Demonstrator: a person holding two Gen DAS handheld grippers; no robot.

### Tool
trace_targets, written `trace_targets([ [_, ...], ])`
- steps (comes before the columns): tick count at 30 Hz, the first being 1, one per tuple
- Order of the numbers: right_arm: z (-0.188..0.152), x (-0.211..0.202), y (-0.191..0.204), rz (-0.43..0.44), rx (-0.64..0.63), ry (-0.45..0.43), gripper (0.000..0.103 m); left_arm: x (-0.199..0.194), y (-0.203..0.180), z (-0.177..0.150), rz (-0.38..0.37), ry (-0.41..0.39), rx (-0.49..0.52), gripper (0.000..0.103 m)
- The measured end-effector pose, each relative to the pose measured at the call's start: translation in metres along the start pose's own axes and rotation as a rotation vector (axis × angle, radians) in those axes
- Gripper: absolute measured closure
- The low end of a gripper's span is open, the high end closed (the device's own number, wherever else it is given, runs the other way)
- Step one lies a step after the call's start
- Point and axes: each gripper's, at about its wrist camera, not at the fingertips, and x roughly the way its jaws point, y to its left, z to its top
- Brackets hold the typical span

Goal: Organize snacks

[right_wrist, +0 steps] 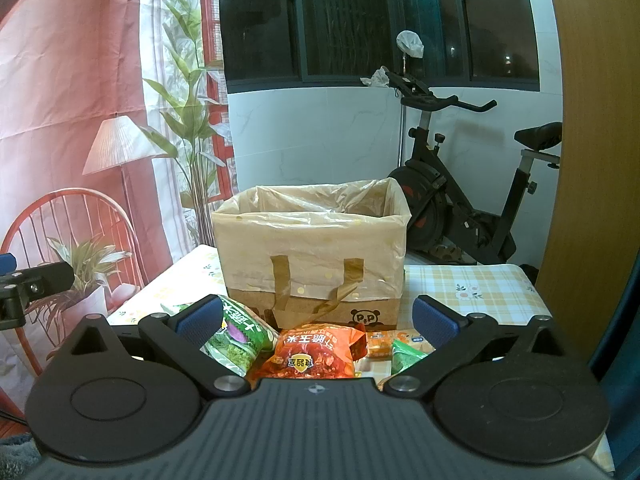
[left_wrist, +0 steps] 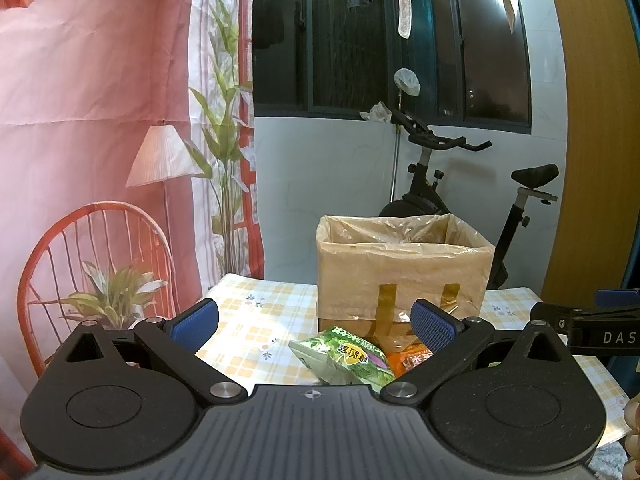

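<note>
snack packets are lying in a heap on the checked tablecloth (right_wrist: 480, 288), just ahead of my jaws and short of the lined cardboard box (right_wrist: 312, 248). i'm holding the right gripper (right_wrist: 318, 322) spread wide and empty, the red corn snack bag (right_wrist: 316, 354) lying dead centre between its fingers. the left gripper (left_wrist: 314, 326), also released, is sitting nearer the green packet (left_wrist: 344, 360), which is lying off toward its right finger.

Each hand-held gripper (left_wrist: 315, 326) (right_wrist: 317, 323) — matte black, silver pivot screws, blue ribbed pads — seemingly plastic.
</note>
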Motion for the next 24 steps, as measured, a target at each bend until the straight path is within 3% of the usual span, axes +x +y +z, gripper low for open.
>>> trace_targets([
  [9,0.002,0.004,-0.007,0.02,0.037,-0.026,0.0,0.016,0.012,0.013,0.011,-0.009,-0.025,0.0],
  [15,0.003,0.021,-0.026,-0.066,0.054,-0.189,0.0,0.058,0.033,0.015,-0.022,-0.003,-0.115,0.0],
  [19,0.001,0.037,-0.033,-0.129,0.093,-0.212,0.0,0.093,0.037,0.0,-0.033,0.067,-0.186,0.001],
  [24,-0.018,0.06,-0.034,-0.138,0.101,-0.228,0.0,0.137,0.021,-0.029,-0.02,0.2,-0.157,0.001],
])
